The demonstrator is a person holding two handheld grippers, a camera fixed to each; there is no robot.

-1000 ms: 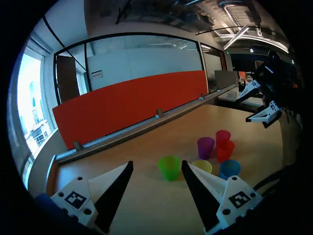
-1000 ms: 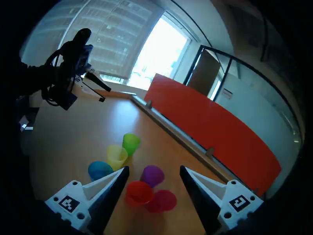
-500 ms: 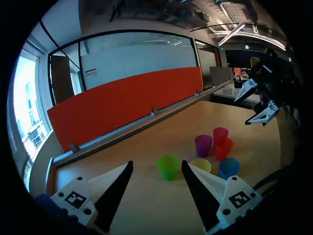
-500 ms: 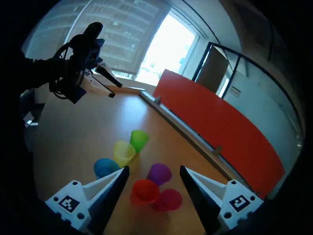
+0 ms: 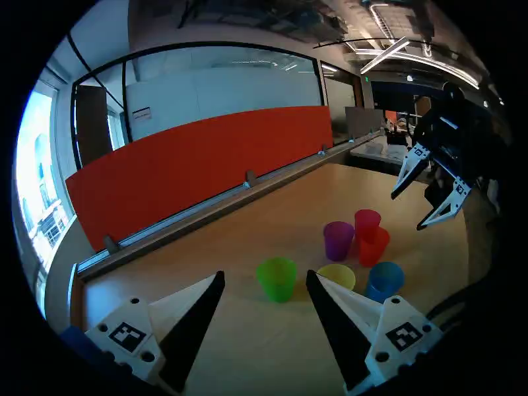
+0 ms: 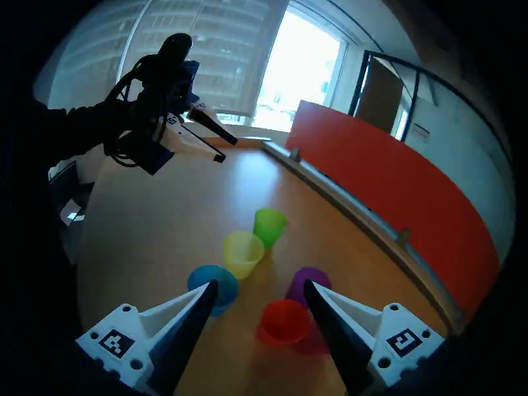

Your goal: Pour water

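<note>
Hovering over the worktop (image 5: 297,191) in the left gripper view, the left gripper (image 5: 264,297) has its fingers apart and empty, the green cup (image 5: 276,278) framed between them, other coloured cups (image 5: 338,239) clustered beside it; in the right gripper view the right gripper (image 6: 259,303) fingers are likewise apart, the red cup (image 6: 284,321) between them

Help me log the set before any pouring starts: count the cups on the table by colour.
green cup: 1
yellow cup: 1
blue cup: 1
purple cup: 1
red cup: 1
pink cup: 1
Total: 6 cups
</note>
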